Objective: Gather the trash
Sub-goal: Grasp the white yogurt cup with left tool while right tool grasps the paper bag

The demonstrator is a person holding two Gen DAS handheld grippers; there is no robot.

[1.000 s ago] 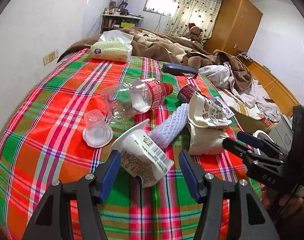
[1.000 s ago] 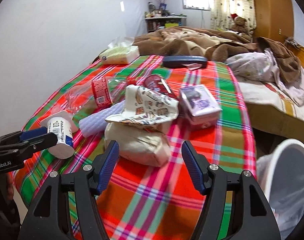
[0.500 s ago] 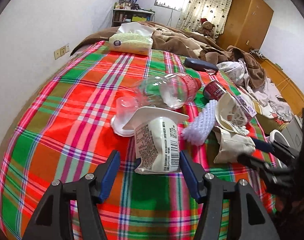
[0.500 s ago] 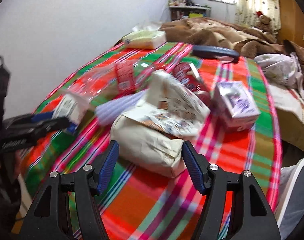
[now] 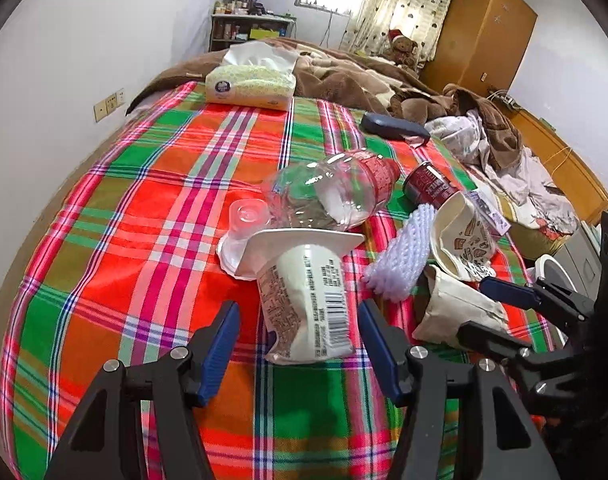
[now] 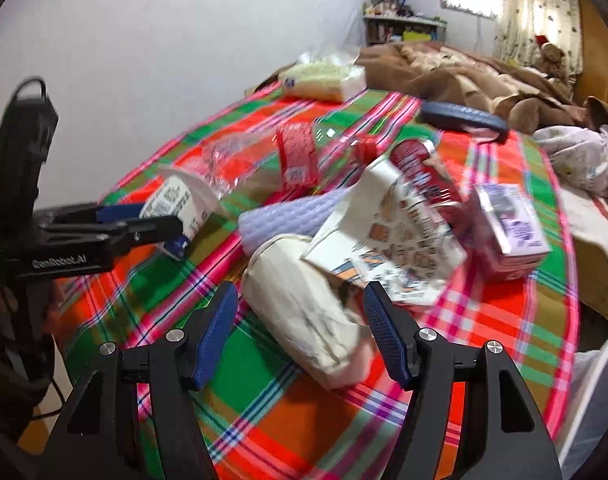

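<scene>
Both grippers have advanced over the bed (image 5: 151,184). Left gripper (image 5: 295,344): fingers open, straddling the white cup (image 5: 304,300). Right gripper (image 6: 299,336): fingers open around the beige paper bag (image 6: 304,320), untouched.

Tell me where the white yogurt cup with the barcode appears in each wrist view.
Left wrist view: yogurt cup lies low in the middle, between the open left gripper fingers.
Right wrist view: it lies at middle left.
Shared landmark: tissue pack at the far end.
</scene>
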